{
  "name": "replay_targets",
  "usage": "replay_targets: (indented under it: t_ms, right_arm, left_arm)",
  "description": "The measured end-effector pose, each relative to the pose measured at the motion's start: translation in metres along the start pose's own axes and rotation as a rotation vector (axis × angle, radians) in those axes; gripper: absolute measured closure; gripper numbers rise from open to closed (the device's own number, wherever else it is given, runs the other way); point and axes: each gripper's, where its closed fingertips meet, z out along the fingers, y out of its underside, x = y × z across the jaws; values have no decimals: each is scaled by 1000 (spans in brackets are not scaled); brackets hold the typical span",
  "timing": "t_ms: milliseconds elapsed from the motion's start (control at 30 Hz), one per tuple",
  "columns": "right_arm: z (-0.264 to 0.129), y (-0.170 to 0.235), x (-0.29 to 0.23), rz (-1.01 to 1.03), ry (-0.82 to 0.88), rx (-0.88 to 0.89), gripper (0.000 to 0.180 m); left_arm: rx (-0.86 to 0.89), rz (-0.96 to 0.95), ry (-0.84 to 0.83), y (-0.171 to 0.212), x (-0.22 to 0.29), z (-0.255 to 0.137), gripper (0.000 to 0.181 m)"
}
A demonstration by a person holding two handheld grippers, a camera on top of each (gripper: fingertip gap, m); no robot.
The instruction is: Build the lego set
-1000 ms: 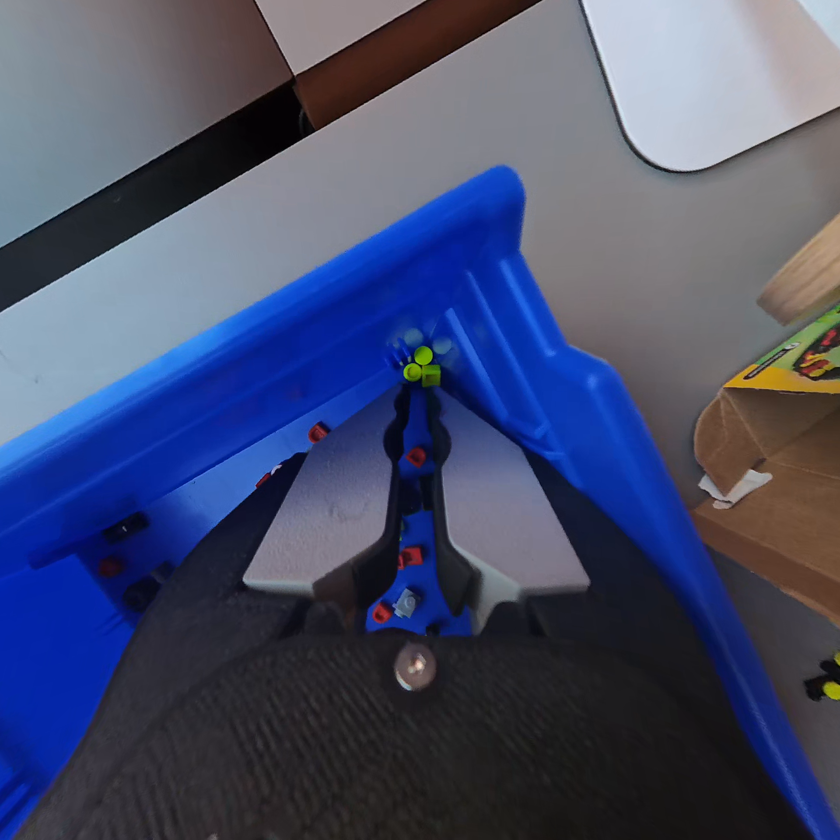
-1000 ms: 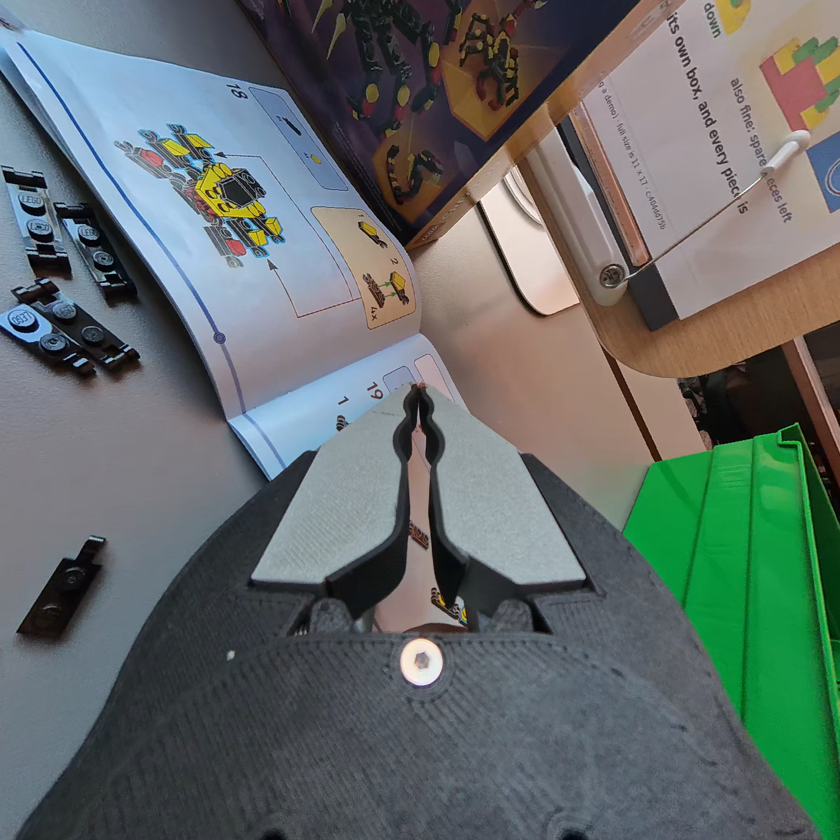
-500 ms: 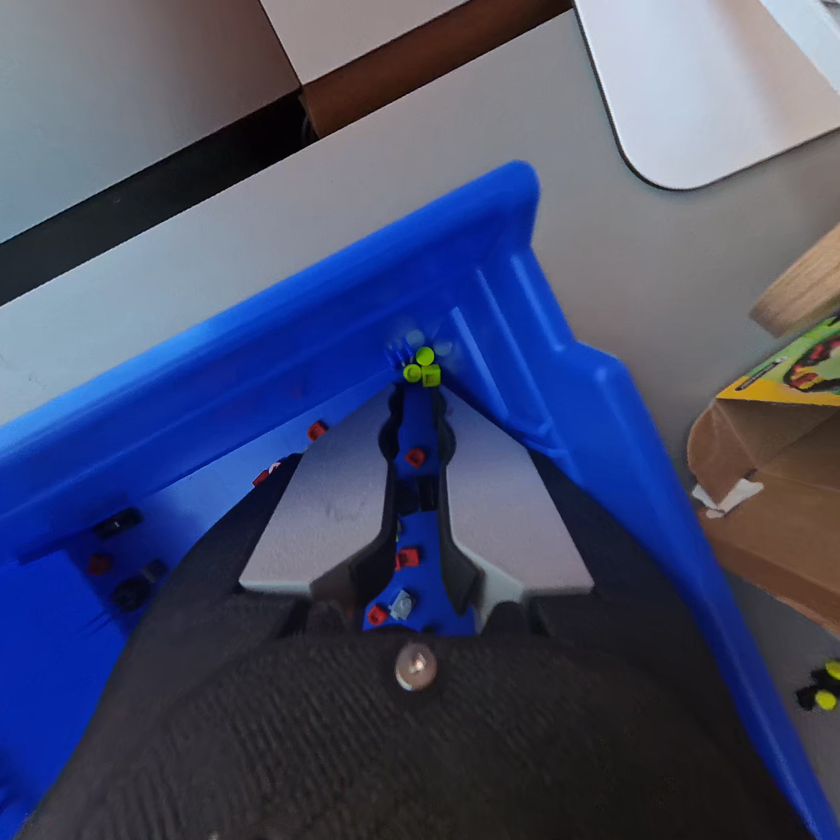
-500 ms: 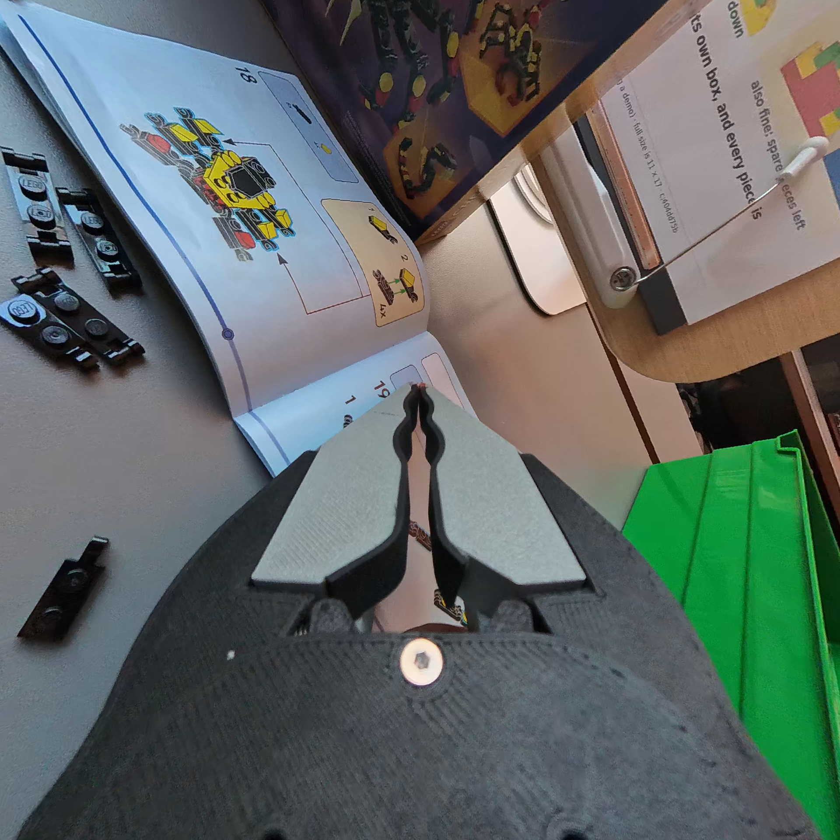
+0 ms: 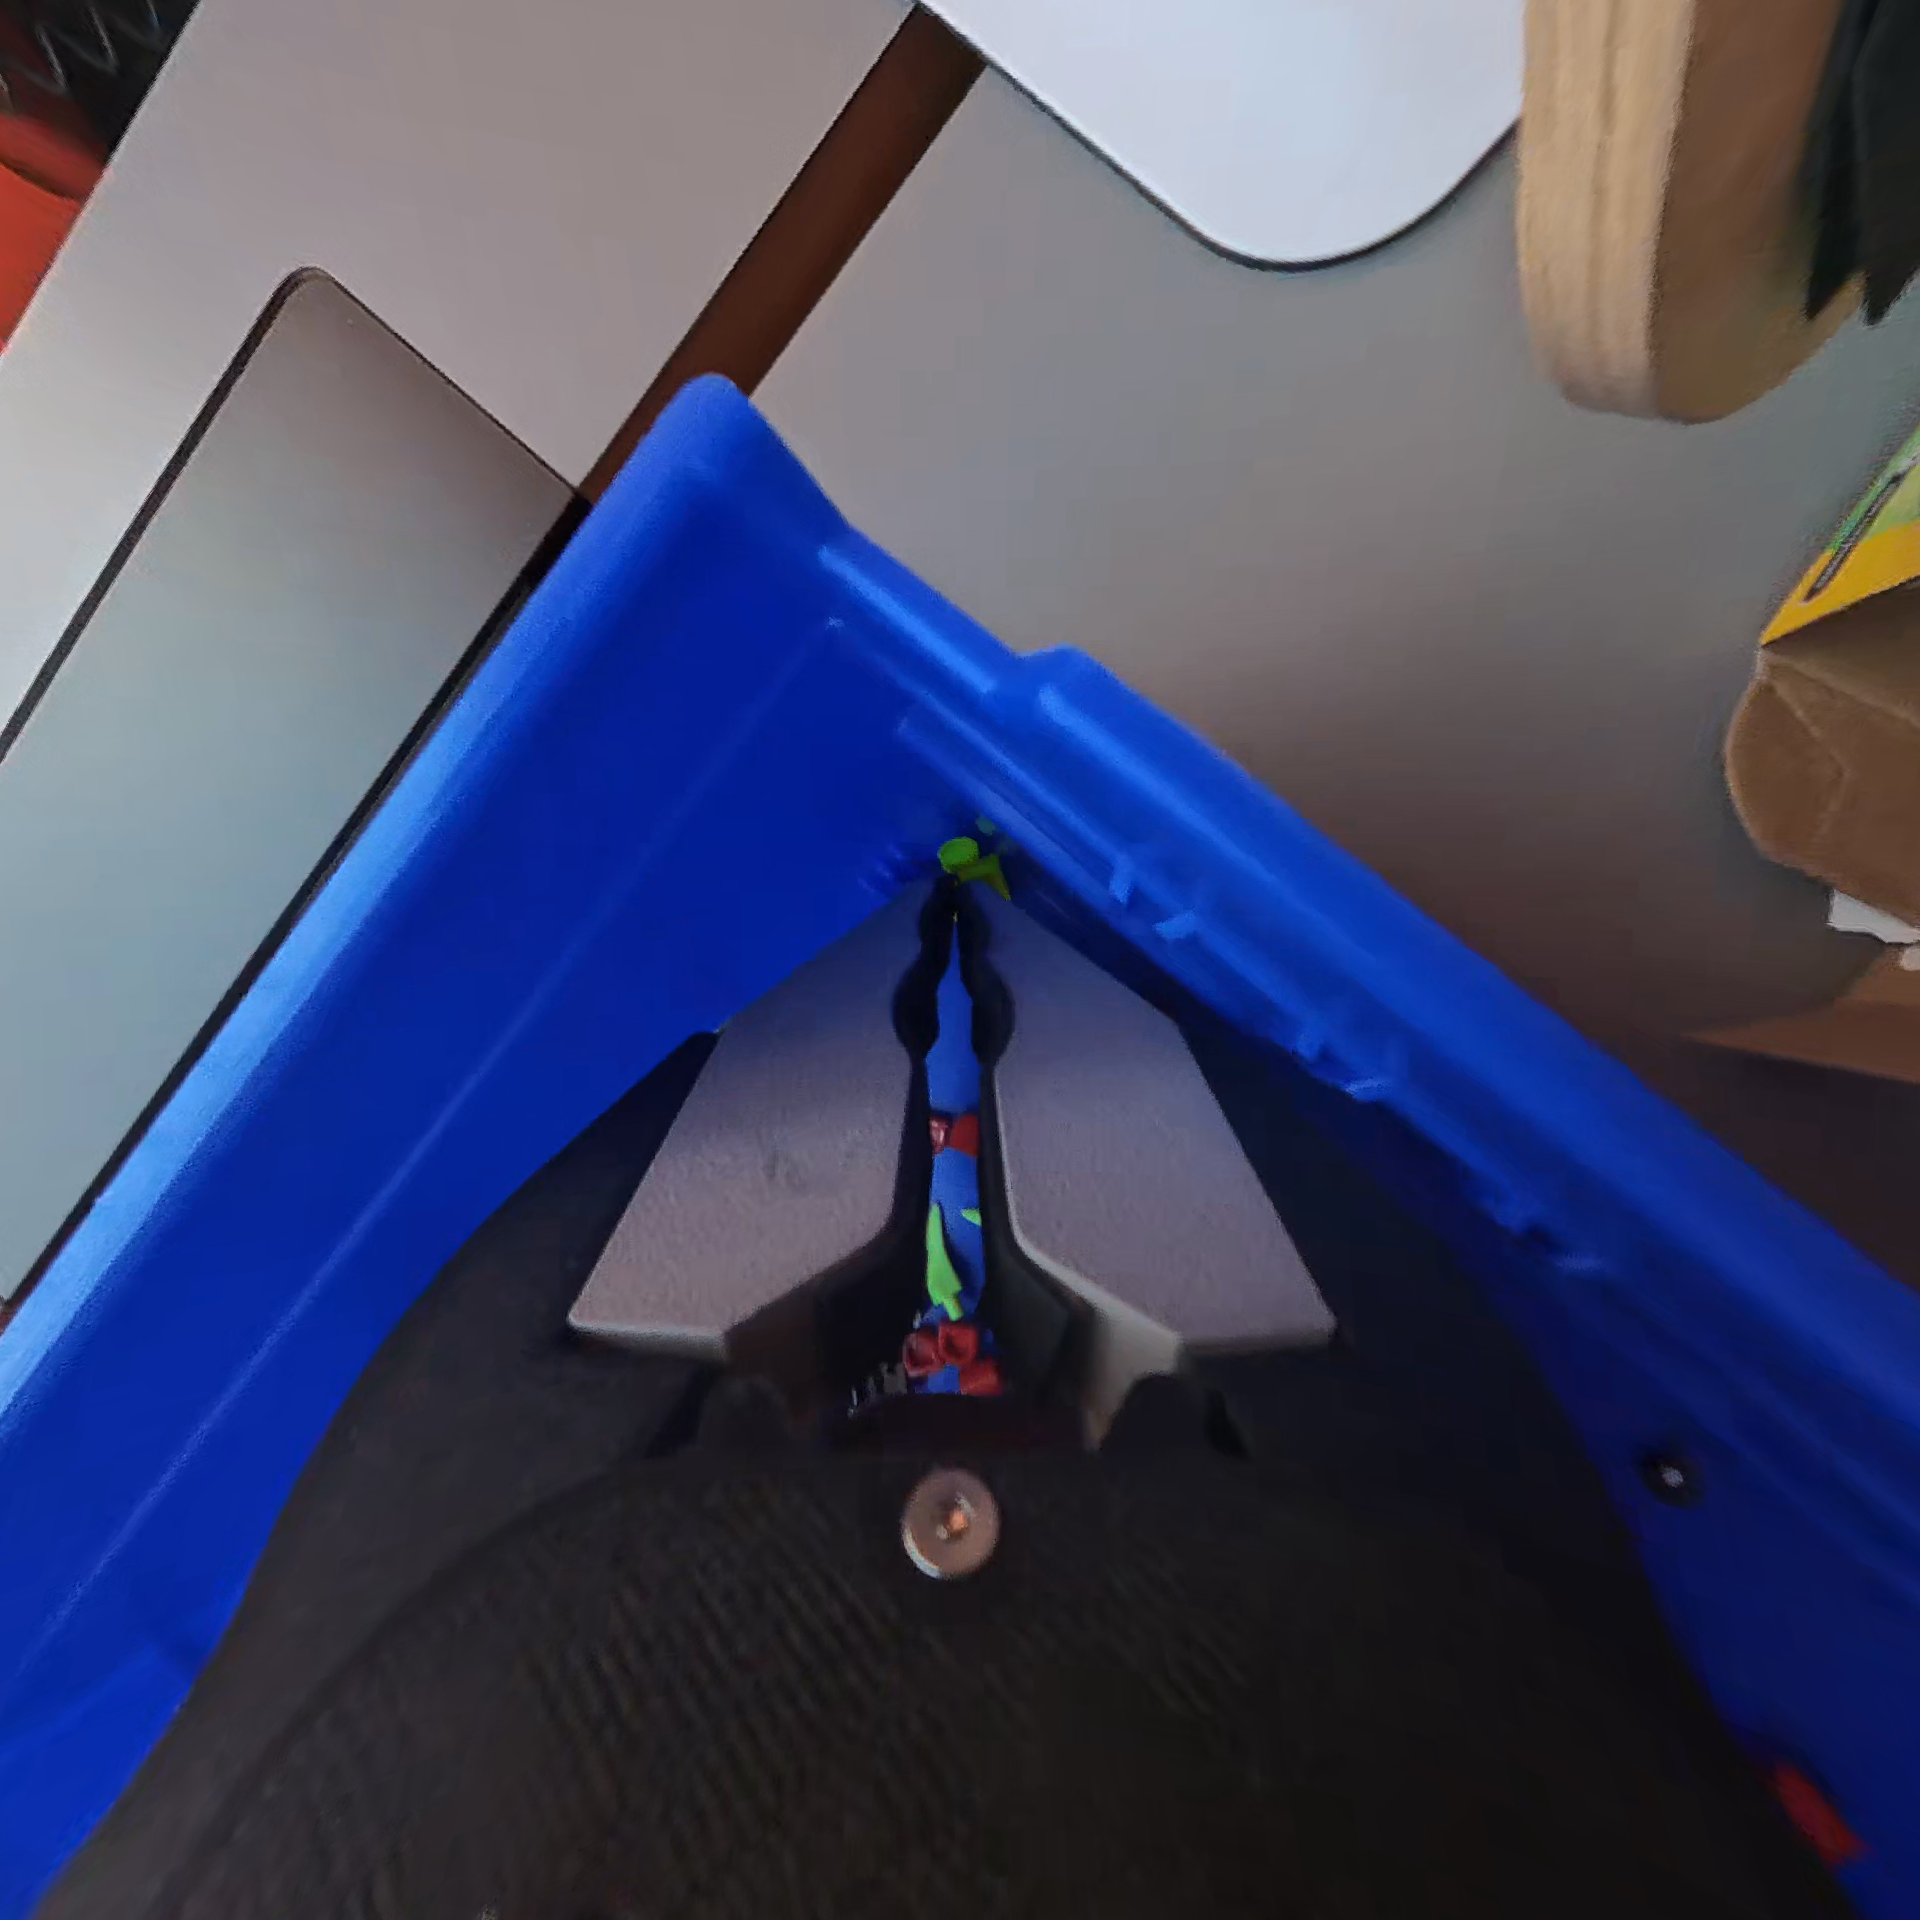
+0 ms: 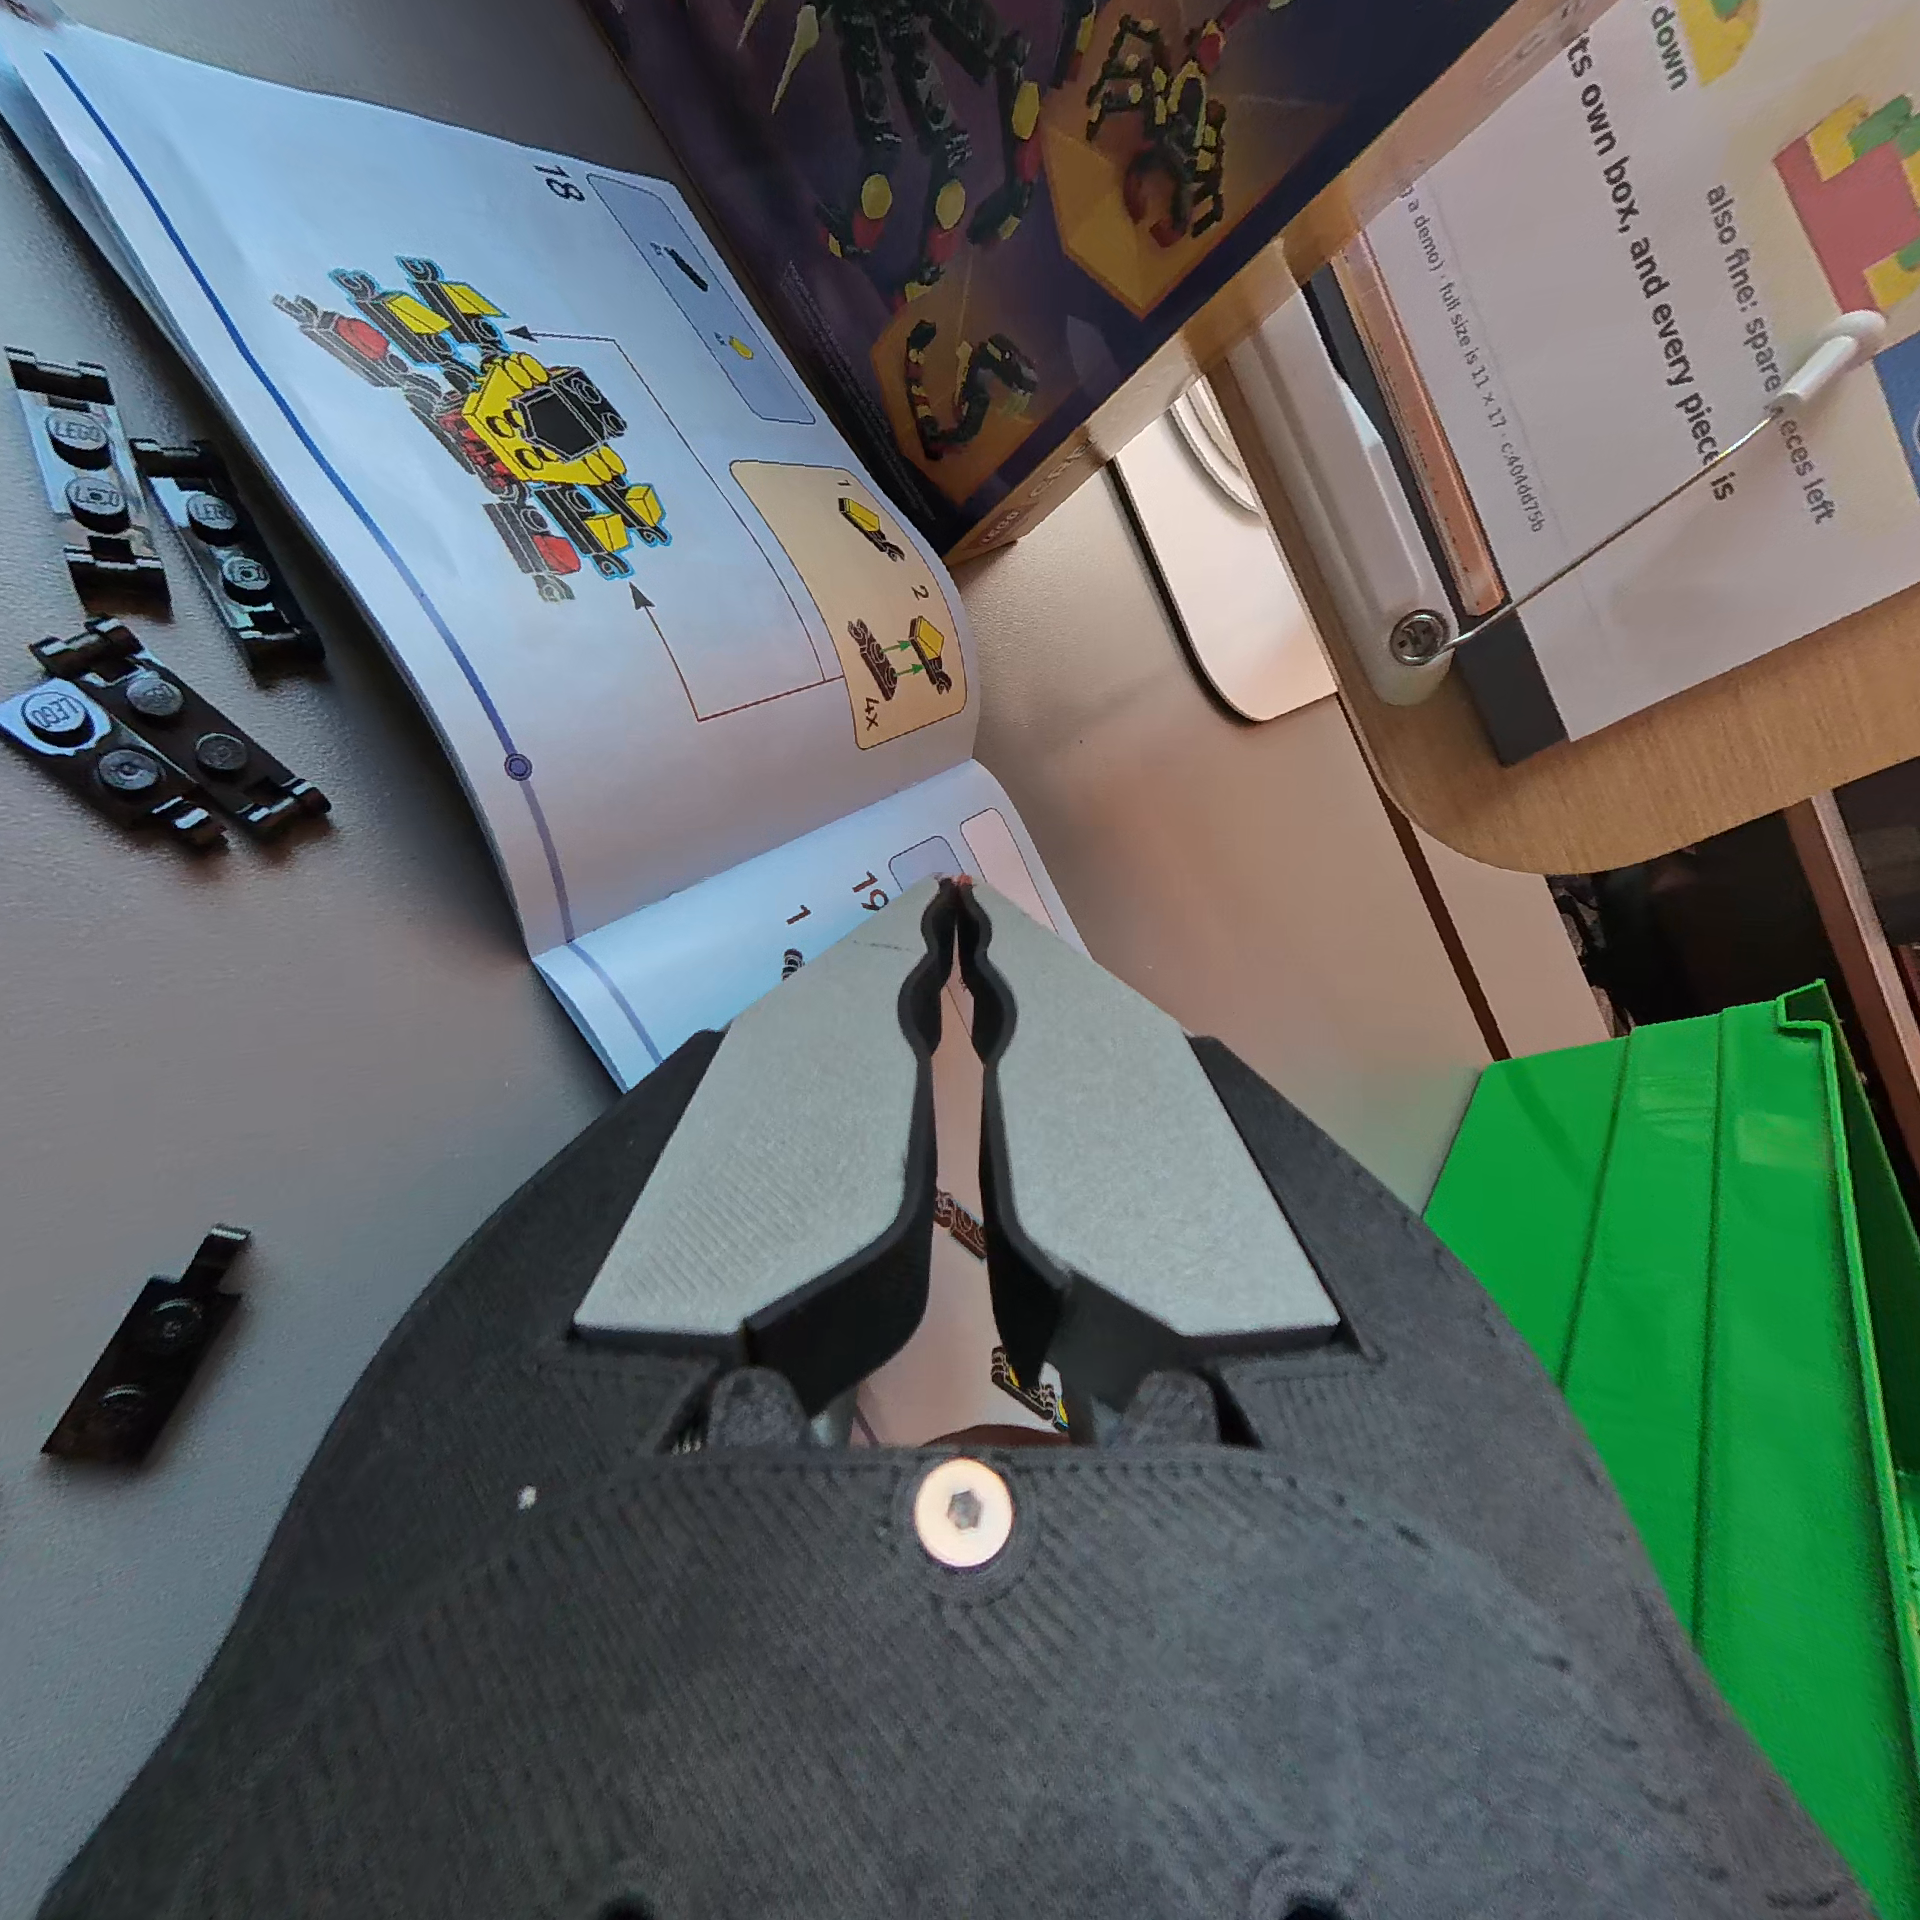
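Observation:
In the left wrist view my left gripper [image 5: 953, 902] is inside the blue bin [image 5: 623, 831], tips at its far corner. Its jaws are shut, with a lime green piece [image 5: 961, 858] sticking out at the tips. Red and green pieces [image 5: 951, 1340] lie on the bin floor between the fingers. In the right wrist view my right gripper [image 6: 954, 894] is shut over the open instruction booklet [image 6: 520, 468], with a tiny red piece [image 6: 954, 881] barely showing at its tips. Several black plates [image 6: 156, 748] lie on the grey table to the left, one more [image 6: 145, 1340] nearer.
The set's box [image 6: 935, 208] stands behind the booklet. A wooden stand with a printed sheet [image 6: 1662, 416] is at the right, with a green bin [image 6: 1683, 1299] below it. In the left wrist view a cardboard box [image 5: 1829, 779] and a grey slab [image 5: 260, 675] flank the blue bin. My hands' fingertips stand some 35 cm from each other.
My left gripper has closed at the bin corner and turned, so the bin looks rotated and blurred. My right gripper has stayed shut and drifted only slightly over the booklet.

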Motion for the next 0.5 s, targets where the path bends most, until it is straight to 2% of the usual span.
replay_targets:
  t_ms: [133,400,500]
  right_arm:
    - [1,1,0,-5,3,-6,180]
    - [1,1,0,-7,9,-11,180]
    - [1,1,0,-6,8,-11,180]
  left_arm:
    - [-8,-41,53,4,5,-1,180]
    - [-60,-2,172,18,18,-13,181]
    - [-75,-56,173,25,7,-16,180]
